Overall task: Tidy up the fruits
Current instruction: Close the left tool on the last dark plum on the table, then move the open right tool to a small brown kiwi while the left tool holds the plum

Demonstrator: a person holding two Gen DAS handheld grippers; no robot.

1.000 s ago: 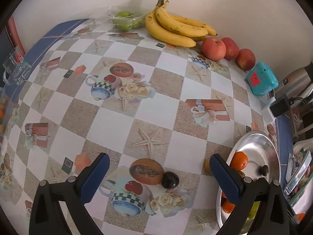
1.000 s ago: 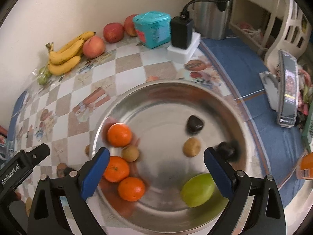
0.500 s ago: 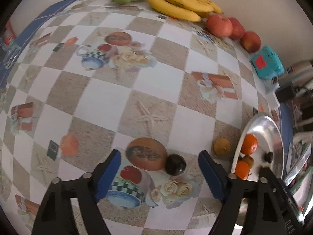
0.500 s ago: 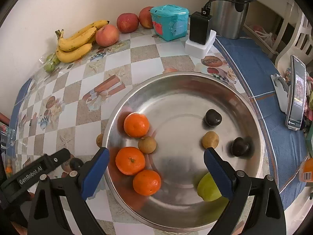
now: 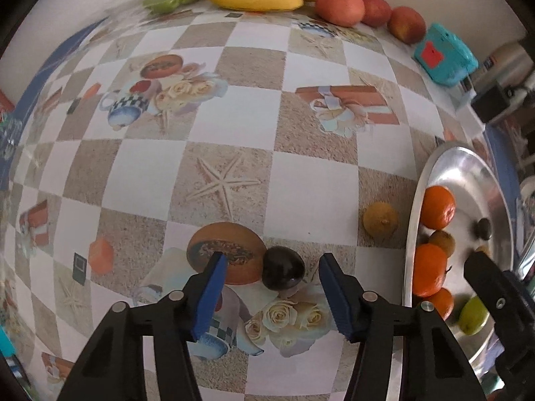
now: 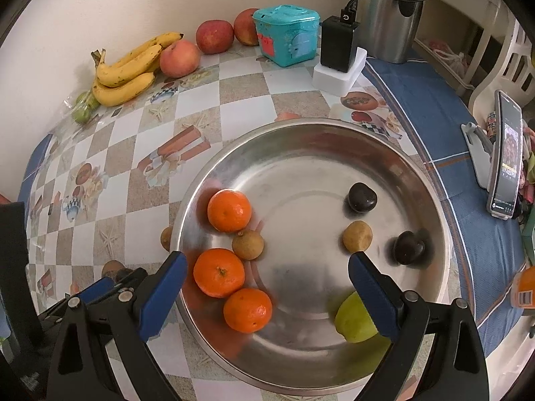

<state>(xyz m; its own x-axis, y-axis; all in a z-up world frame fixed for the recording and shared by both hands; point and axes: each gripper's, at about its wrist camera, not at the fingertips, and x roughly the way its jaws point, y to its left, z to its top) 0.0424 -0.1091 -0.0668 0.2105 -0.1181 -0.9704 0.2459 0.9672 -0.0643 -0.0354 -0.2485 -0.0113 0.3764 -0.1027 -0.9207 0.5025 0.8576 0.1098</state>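
A dark plum (image 5: 282,269) lies on the patterned tablecloth between the blue pads of my left gripper (image 5: 272,260). Its jaws are closing and the pads stand clear of the plum on both sides. A small brown fruit (image 5: 381,218) rests on the cloth just left of the steel bowl (image 5: 413,220). My right gripper (image 6: 265,260) hangs open above the bowl (image 6: 301,123) with nothing between its fingers. In the bowl lie three oranges (image 6: 229,210), two brown fruits (image 6: 248,244), two dark plums (image 6: 362,197) and a green fruit (image 6: 354,317).
Bananas (image 6: 127,73), three apples (image 6: 214,36) and bagged green fruit (image 6: 83,107) line the wall. A teal box (image 6: 286,35), a black charger (image 6: 337,46) and a steel kettle (image 6: 388,16) stand behind the bowl. A phone on a stand (image 6: 506,160) is at the right.
My left gripper has come down over the dark plum and its jaws have narrowed around it. The right gripper has stayed above the bowl.
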